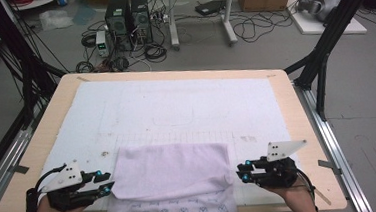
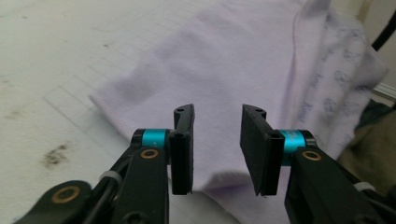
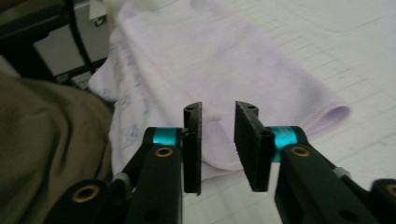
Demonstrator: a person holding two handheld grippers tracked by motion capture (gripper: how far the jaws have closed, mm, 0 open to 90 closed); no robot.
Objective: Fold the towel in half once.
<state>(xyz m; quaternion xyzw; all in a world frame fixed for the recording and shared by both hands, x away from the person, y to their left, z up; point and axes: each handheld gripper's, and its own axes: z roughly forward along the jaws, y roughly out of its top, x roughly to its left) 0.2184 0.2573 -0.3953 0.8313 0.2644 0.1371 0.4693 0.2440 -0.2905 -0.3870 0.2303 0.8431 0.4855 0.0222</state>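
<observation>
Pale lilac folded cloth towel (image 1: 173, 169), printed underlayer hanging over table edge, left gripper (image 1: 106, 184) and right gripper (image 1: 244, 171) flanking it, jaws parted, gripping nothing

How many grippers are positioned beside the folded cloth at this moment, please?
2. The left gripper sits at the left edge of the lilac cloth, jaws open; the right gripper sits at its right edge, jaws open too. Neither grips the cloth.

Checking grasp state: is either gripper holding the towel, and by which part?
Nothing is held. The left gripper and right gripper both have open jaws, with the folded lilac towel lying beyond them, ungripped.
</observation>
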